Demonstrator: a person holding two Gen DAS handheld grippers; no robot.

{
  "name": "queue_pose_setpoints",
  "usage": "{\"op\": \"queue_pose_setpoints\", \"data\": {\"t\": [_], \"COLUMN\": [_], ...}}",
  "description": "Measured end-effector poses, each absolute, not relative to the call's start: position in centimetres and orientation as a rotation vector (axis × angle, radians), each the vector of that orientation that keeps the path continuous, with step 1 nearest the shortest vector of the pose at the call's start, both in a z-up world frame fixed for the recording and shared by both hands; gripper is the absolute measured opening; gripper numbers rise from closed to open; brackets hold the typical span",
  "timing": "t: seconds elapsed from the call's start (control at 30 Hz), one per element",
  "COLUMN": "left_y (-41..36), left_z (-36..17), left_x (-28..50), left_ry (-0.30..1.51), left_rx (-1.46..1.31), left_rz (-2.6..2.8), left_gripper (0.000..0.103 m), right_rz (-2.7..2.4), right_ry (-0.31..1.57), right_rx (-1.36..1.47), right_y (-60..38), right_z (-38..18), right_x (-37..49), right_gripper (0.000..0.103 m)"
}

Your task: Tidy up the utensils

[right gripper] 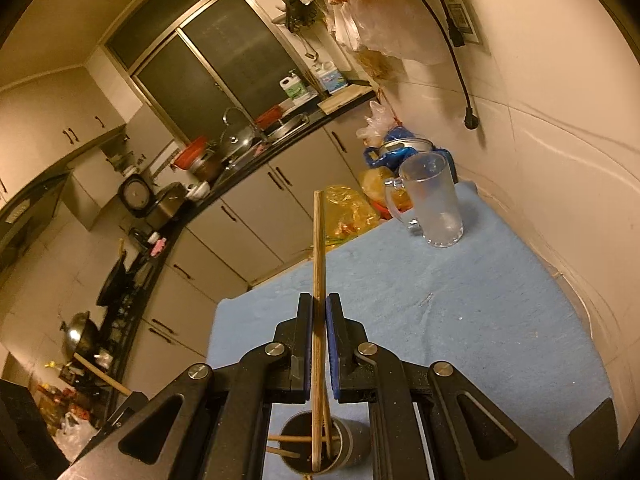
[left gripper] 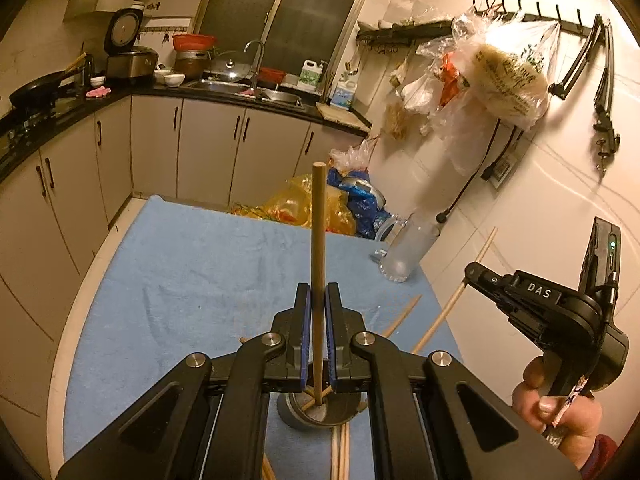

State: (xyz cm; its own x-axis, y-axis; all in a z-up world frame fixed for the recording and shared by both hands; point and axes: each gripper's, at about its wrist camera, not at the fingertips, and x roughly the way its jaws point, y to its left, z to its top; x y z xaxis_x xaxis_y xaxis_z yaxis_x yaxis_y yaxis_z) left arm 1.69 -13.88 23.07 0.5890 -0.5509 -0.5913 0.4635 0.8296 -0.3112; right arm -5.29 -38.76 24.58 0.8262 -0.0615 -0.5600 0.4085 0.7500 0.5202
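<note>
between each gripper's jaws stands one chopstick (left gripper: 319, 264) (right gripper: 318, 280) (clamped, upright).

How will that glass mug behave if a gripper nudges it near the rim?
The glass mug is tall, narrow and looks empty, so a high push probably tips it. The blue towel under it likely resists sliding. Its handle should stop rolling; glass may crack.

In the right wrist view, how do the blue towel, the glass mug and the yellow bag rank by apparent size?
Largest to smallest:
1. Blue towel
2. Glass mug
3. Yellow bag
The mug and bag look close; the bag is farther away and partly hidden, so their order is unsure.
</note>
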Motion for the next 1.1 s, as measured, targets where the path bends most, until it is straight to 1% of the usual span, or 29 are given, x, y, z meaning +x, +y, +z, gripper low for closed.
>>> {"op": "queue_pose_setpoints", "data": {"t": [0.23, 0.57, 1.1], "left_y": [-14.3, -14.9, -15.1], "left_z": [20.2, 17.8, 18.2], "left_x": [2.6, 3.2, 2.1], "left_ry": [0.783, 0.835, 0.839], "left_rx": [-0.102, -0.066, -0.077], "left_rz": [-0.602, -0.603, -0.558], "left_gripper": [0.006, 0.006, 0.006], "right_rz": [-0.296, -0.240, -0.149], "right_ry": [0.611, 0.741, 0.767], "right_rx": [0.655, 0.648, 0.642], "right_y": [-37.8, -35.7, -36.8], "right_z": [21.4, 17.4, 18.2], "right_x": [-3.5, -2.6, -3.8], "right_gripper": [0.007, 0.007, 0.008]}}
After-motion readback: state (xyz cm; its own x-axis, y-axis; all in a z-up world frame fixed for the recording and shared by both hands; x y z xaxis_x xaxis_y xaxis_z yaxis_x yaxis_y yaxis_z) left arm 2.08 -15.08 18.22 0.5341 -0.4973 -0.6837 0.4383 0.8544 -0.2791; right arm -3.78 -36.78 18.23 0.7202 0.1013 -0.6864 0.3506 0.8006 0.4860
